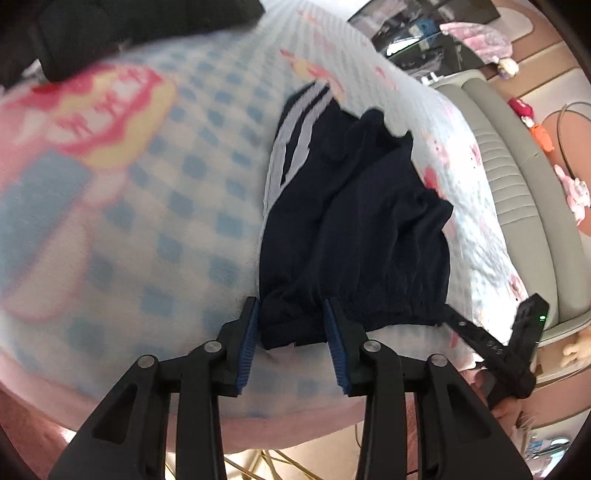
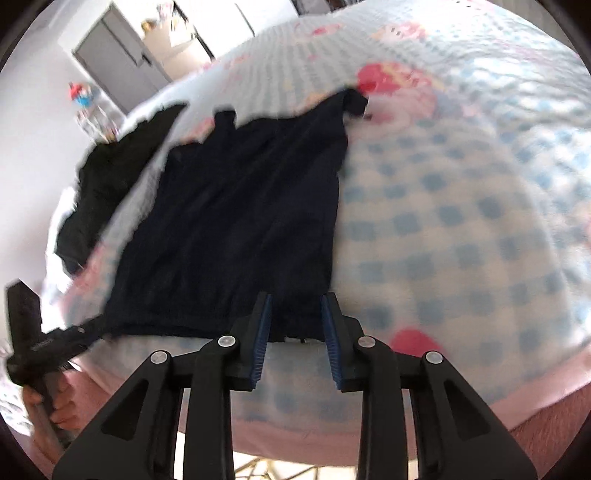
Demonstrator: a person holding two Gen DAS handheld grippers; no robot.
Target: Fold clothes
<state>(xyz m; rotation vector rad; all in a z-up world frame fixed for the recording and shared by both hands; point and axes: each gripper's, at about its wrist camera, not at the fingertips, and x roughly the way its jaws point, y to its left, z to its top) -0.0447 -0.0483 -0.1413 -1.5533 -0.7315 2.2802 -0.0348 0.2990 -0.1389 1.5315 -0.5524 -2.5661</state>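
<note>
Dark navy shorts [image 1: 354, 221] with white side stripes [image 1: 295, 140] lie flat on a blue-and-white checked blanket [image 1: 166, 206], waistband nearest me. My left gripper [image 1: 291, 306] is open, its blue pads either side of the waistband's left corner. In the right wrist view the shorts [image 2: 236, 221] show as a plain dark panel. My right gripper [image 2: 295, 301] is open too, with the waistband's right corner between its fingers. Each gripper shows in the other's view: the right one [image 1: 517, 343] at the far right, the left one [image 2: 33, 332] at the far left, held by a hand [image 2: 55, 406].
Another dark garment [image 2: 103, 177] lies on the blanket left of the shorts and fills the upper left of the left wrist view [image 1: 110, 29]. A grey padded bed frame [image 1: 509, 166] runs along the right, with toys [image 1: 535, 129] on the floor beyond. The blanket's pink edge [image 2: 332, 435] hangs nearest me.
</note>
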